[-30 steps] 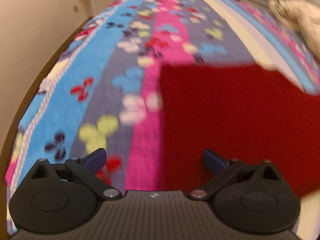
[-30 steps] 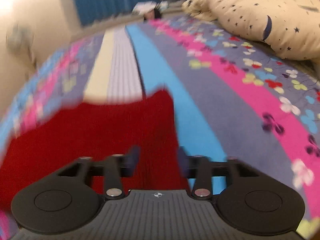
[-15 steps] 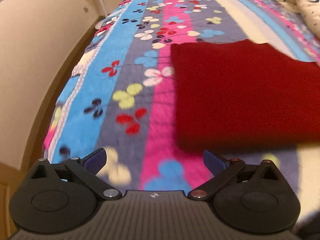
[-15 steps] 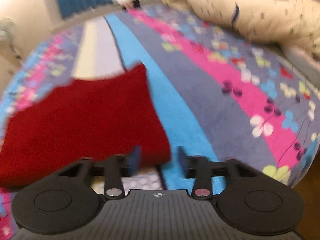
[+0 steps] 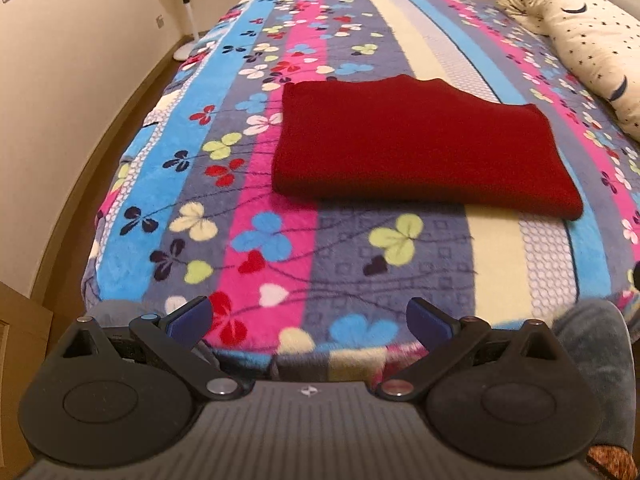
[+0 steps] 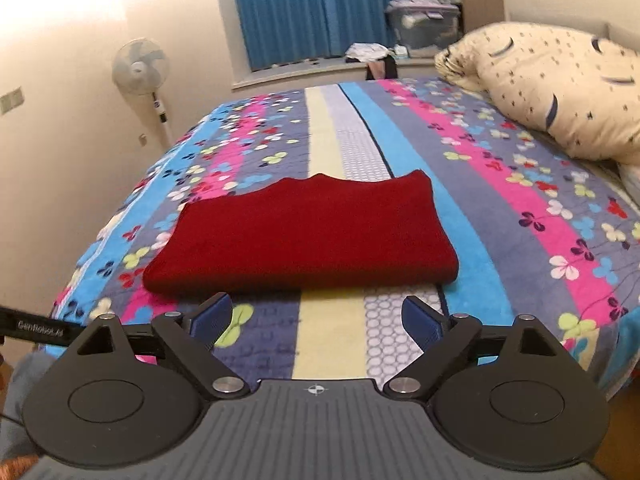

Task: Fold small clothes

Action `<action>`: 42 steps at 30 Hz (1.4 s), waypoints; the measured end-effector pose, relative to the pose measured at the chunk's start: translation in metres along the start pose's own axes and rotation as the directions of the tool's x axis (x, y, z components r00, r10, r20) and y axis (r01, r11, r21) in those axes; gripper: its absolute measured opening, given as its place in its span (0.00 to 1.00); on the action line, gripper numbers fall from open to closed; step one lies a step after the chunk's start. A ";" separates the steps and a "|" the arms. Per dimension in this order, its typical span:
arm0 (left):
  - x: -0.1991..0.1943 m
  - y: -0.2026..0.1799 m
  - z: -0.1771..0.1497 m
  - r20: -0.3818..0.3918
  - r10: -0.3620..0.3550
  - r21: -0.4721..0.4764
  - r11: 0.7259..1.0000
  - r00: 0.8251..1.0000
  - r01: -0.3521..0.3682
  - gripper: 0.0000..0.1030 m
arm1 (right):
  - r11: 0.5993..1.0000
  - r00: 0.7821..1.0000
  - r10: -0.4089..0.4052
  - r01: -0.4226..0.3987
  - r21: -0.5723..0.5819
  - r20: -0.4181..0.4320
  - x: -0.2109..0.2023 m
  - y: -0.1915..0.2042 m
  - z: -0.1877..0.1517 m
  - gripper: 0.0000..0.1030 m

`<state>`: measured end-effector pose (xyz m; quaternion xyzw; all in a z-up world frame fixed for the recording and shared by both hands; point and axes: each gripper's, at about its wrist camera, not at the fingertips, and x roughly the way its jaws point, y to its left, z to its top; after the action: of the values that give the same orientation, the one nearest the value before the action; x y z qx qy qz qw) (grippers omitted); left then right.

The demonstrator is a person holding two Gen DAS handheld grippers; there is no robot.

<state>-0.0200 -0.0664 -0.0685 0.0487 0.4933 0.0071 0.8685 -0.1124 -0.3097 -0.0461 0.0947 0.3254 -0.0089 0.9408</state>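
A red knitted garment (image 5: 420, 144) lies folded into a neat, thick rectangle on a bed covered by a striped blanket (image 5: 280, 248) in blue, pink, grey and cream, printed with small clover and heart shapes. The garment sits near the foot end of the bed, roughly across the middle stripes, its folded edge facing the cameras and its far edge slightly uneven. A cream pillow (image 6: 560, 92) with dark stars and crescent moons rests on the bed's right side, well apart from the garment. Beyond the bed, on a ledge below blue curtains (image 6: 308, 8), stands a clear plastic storage bin (image 6: 424, 24) with a lid; pale items fill it, but they are too blurred to identify. Loose clothing (image 6: 372, 54) is heaped on the ledge beside it. A white standing fan (image 6: 140, 68) is by the left wall. The left gripper (image 5: 308, 320) hovers at the foot of the bed with its blue-padded fingers spread wide, holding nothing and touching nothing; the garment lies ahead of it and slightly to the right. The right gripper (image 6: 316, 318) is likewise spread wide and empty, just short of the garment's near folded edge, without contact. The person's grey trouser leg (image 5: 596, 360) shows at the lower right of the left view.
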 end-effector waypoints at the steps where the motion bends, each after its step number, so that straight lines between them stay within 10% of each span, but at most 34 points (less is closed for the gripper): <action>1: -0.003 -0.002 -0.004 0.004 -0.005 0.004 1.000 1.000 0.005 1.00 | 1.000 1.000 0.003 -0.003 -0.005 0.006 -0.006 0.003 -0.003 0.90; 42: -0.009 -0.006 -0.012 0.032 -0.001 0.057 0.998 0.999 -0.001 1.00 | 0.997 1.000 0.013 -0.015 -0.071 -0.018 -0.002 0.021 -0.004 0.90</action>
<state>-0.0356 -0.0717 -0.0673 0.0735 0.4793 -0.0079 0.8745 -0.1152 -0.2880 -0.0444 0.0636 0.3330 0.0100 0.9407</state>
